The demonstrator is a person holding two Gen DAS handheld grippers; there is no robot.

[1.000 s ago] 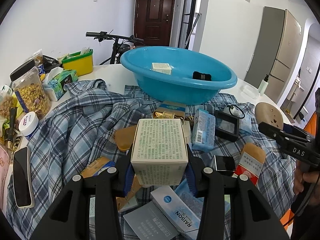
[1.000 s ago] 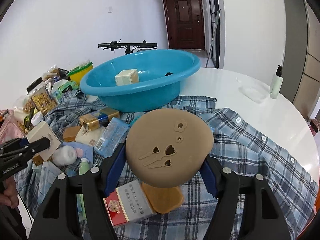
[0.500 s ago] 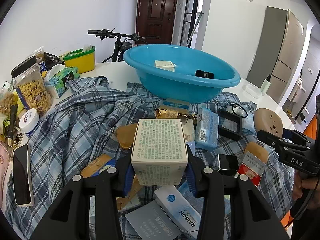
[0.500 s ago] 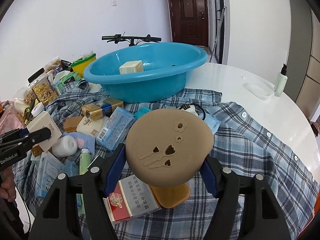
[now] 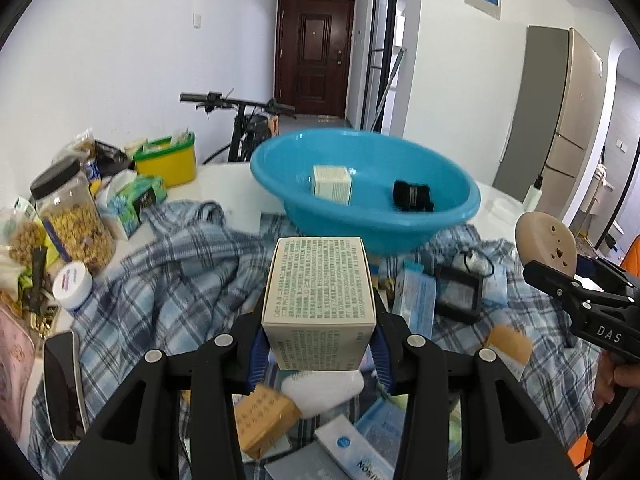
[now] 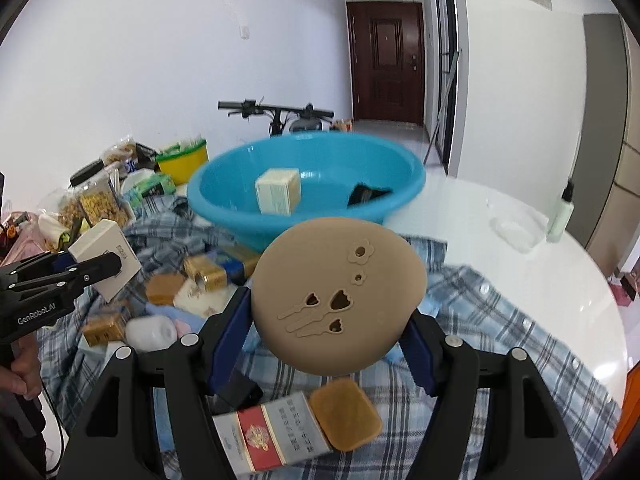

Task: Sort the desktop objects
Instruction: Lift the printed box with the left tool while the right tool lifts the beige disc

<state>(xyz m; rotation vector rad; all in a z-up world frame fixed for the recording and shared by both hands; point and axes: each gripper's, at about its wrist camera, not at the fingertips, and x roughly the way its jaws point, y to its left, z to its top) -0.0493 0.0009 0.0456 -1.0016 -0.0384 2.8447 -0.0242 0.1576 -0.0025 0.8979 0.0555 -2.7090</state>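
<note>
Above a cluttered desk (image 6: 520,264), the left hand-held gripper (image 5: 318,350) clamps a printed carton (image 5: 320,292) and the right hand-held gripper (image 6: 332,344) a tan disc (image 6: 338,296), both short of the blue basin (image 5: 400,236), where a careless release could drop either onto the clutter.

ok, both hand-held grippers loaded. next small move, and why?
Probably carry the left hand-held gripper forward over the blue basin and release there: its printed box is clamped short of the rim, and a matching box already sits inside.
</note>
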